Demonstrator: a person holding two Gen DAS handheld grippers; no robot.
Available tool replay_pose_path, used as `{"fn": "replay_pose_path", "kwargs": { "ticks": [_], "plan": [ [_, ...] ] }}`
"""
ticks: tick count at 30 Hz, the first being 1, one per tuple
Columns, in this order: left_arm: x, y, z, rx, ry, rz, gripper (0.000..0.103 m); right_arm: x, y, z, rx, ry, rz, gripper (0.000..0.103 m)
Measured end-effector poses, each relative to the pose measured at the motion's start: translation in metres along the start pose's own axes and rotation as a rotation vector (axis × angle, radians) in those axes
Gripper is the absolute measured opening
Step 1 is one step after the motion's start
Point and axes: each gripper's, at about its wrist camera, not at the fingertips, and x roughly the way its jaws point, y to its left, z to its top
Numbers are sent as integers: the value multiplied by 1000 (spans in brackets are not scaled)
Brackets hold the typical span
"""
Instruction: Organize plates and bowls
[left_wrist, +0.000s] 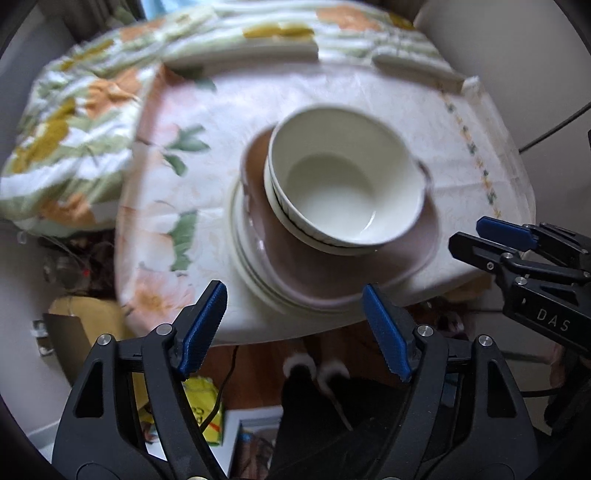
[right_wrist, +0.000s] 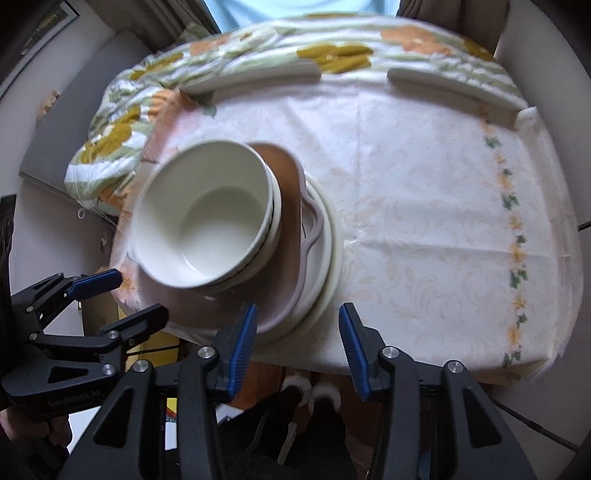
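Two nested white bowls (left_wrist: 347, 184) (right_wrist: 207, 221) sit on a pink plate with a handle (left_wrist: 369, 273) (right_wrist: 291, 206). The pink plate lies on a stack of white plates (left_wrist: 251, 273) (right_wrist: 328, 266) near the table's front edge. My left gripper (left_wrist: 295, 328) (right_wrist: 129, 295) hangs open above that edge, in front of the stack, with nothing between its blue pads. My right gripper (right_wrist: 298, 347) (left_wrist: 476, 236) is also open and empty, just to the right of the stack. Neither gripper touches the dishes.
The table (right_wrist: 424, 221) wears a pale floral cloth. Floral bedding (left_wrist: 74, 122) bunches at the back left. Two beige curved bars (right_wrist: 450, 88) lie along the far edge. Below the table edge are a person's fuzzy slippers (left_wrist: 317, 369) and a yellow packet (left_wrist: 207, 406) on the floor.
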Motion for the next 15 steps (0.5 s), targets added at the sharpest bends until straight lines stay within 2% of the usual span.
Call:
{"fn": "replay_pose_path", "kwargs": {
  "ticks": [4, 8, 9, 10, 11, 12, 14, 15],
  "plan": [
    [-61, -17, -19, -28, -176, 38, 74, -56, 3, -22, -84, -160, -12, 42],
    [-138, -42, -45, -58, -407, 55, 75, -116, -1, -46, -114, -308, -31, 42],
    [-149, -48, -49, -59, -443, 56, 76, -131, -1, -53, -117, -346, -38, 42],
    [-168, -55, -56, -64, -506, 60, 82, -151, -5, -62, -115, -399, -48, 44],
    [-179, -60, -60, -65, -546, 68, 94, -164, -7, -67, -111, -435, -59, 56],
    [-194, -65, -65, -65, -600, 82, 101, -180, -10, -73, -104, -482, -70, 72],
    [-214, -73, -75, -54, -685, 106, 103, -202, -13, -81, -89, -557, -89, 92],
    [-222, -76, -79, -43, -715, 114, 103, -216, -15, -88, -76, -606, -108, 94]
  ]
}}
